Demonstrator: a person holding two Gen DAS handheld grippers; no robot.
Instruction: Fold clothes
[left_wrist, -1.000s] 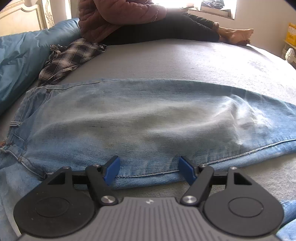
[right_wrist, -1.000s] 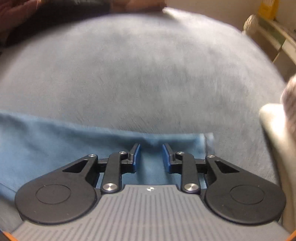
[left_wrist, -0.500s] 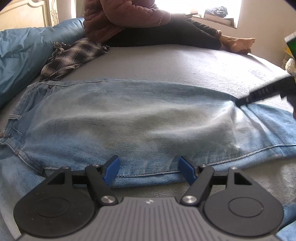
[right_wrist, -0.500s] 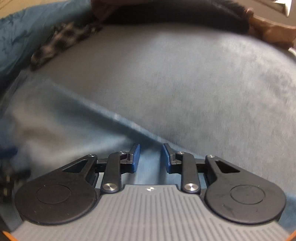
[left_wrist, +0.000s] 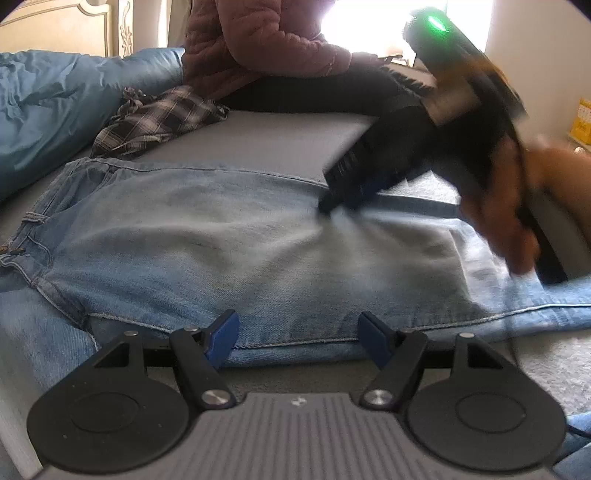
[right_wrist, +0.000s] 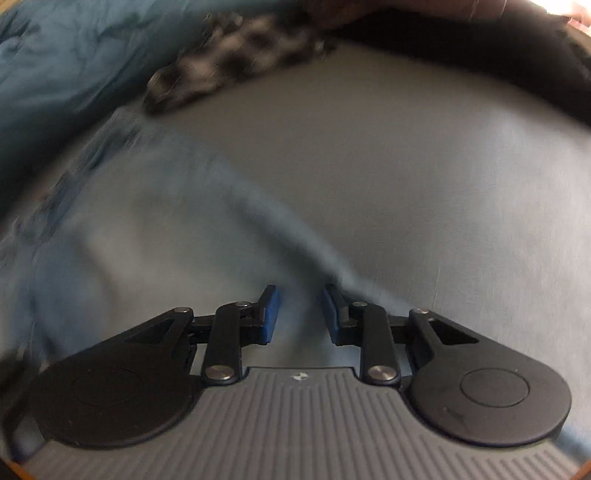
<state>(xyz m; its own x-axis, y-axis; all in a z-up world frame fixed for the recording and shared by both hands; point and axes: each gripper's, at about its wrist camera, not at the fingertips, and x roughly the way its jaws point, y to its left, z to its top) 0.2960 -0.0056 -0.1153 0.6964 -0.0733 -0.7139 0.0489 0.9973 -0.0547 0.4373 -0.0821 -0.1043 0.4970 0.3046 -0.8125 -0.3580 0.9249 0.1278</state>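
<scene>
While folding: right gripper (right_wrist: 301, 314), jaws narrowed, seemingly pinching the jeans (left_wrist: 236, 251) leg, carried across toward the waistband; grip itself blurred. Left gripper (left_wrist: 297, 338), spread wide, empty, at near hem. Jeans flat on grey bed (left_wrist: 266, 140). Advice: align edges, lay smoothly.

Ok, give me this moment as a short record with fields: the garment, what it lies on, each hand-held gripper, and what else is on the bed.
garment: jeans, lying flat, partly folded over
surface: grey bed
left hand-held gripper: jaws wide apart at the near hem, nothing between them
right hand-held gripper: jaws narrow over the denim; grip unclear through blur
also on bed: plaid shirt, crumpled; blue duvet; a seated person at the far side
</scene>
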